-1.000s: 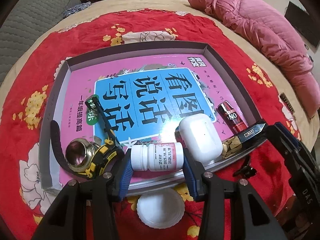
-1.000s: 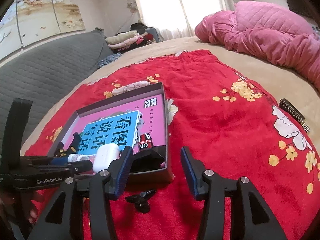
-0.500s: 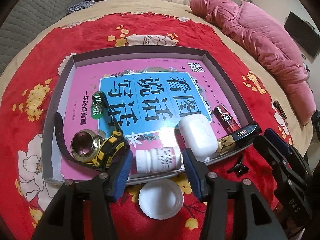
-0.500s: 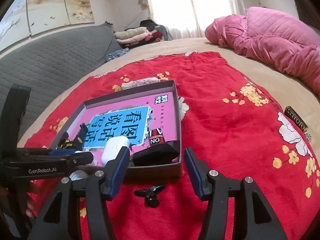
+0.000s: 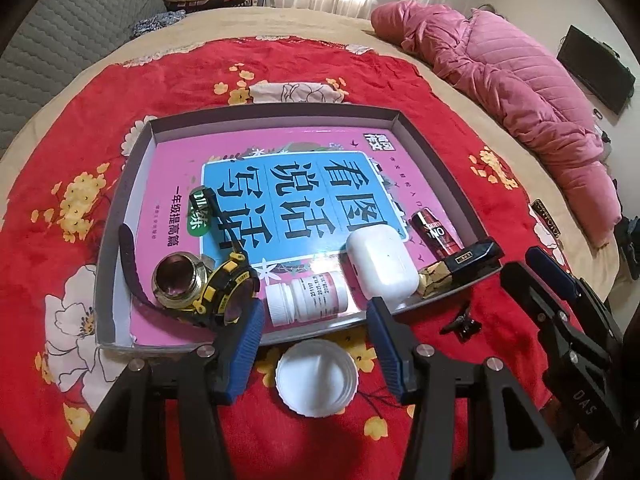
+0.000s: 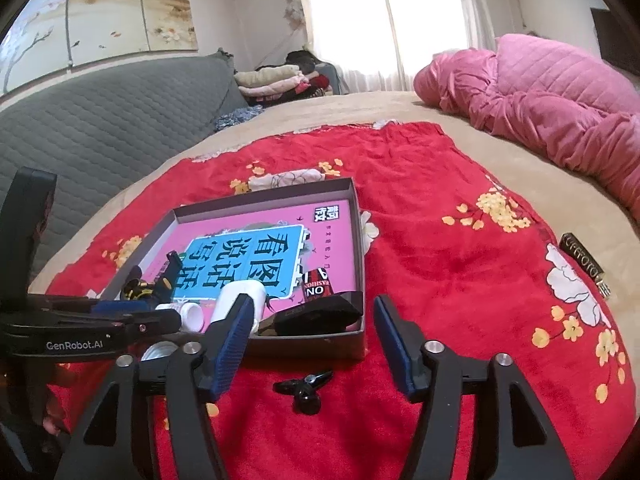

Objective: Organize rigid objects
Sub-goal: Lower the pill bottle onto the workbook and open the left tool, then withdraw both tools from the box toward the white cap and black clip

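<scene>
A grey tray (image 5: 120, 216) on the red blanket holds a pink book, a tape measure (image 5: 224, 292), a metal lens piece (image 5: 178, 280), a white pill bottle (image 5: 308, 298), a white earbud case (image 5: 380, 266), a red tube (image 5: 436, 234) and a black-and-gold piece (image 5: 468, 260). My left gripper (image 5: 314, 320) is open over the tray's near wall, and the bottle lies free just beyond its tips. A white lid (image 5: 316, 378) lies outside, under that gripper. My right gripper (image 6: 314, 312) is opening at the tray's near right corner (image 6: 360, 344). It holds nothing and hangs above a black hair clip (image 6: 306, 384).
A pink quilt (image 6: 560, 92) is heaped at the far right of the bed. A dark bar with gold lettering (image 6: 582, 264) lies at the blanket's right edge. A grey padded headboard (image 6: 100, 120) runs along the left, with folded clothes (image 6: 276, 80) behind it.
The left gripper has drawn back and up from the pill bottle, which stays lying in the tray. Its jaws spread wider. The right jaws have widened too.
</scene>
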Demonstrator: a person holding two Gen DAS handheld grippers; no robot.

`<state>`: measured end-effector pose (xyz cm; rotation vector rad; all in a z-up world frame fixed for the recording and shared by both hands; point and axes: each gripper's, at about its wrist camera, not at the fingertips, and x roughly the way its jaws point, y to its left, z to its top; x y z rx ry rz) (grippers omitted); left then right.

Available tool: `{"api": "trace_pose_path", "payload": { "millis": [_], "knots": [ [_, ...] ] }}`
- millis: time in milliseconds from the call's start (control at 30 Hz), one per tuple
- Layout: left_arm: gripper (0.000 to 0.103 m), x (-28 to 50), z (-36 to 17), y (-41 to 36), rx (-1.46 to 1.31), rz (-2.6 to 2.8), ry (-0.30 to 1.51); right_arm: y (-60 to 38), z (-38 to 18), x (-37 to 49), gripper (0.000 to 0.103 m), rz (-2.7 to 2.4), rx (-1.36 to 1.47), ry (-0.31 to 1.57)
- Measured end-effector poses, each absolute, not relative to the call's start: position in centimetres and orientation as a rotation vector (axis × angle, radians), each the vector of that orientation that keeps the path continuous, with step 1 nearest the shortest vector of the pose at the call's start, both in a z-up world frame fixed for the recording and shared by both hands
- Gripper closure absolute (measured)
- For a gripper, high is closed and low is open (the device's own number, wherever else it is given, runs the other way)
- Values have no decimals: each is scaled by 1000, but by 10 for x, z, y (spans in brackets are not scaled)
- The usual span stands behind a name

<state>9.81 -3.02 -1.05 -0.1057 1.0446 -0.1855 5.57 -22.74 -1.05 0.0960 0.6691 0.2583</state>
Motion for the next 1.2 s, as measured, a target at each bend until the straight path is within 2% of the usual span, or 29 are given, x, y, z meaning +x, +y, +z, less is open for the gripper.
{"api": "trace_pose_path", "payload": {
  "millis": [733,1200],
  "knots": [
    [50,72,26,-11,-129,-163,942,-218,13,25,33,253,6,594],
    [50,60,14,0,-128,-139,984,-207,3,21,31,275,-38,686]
  ]
}}
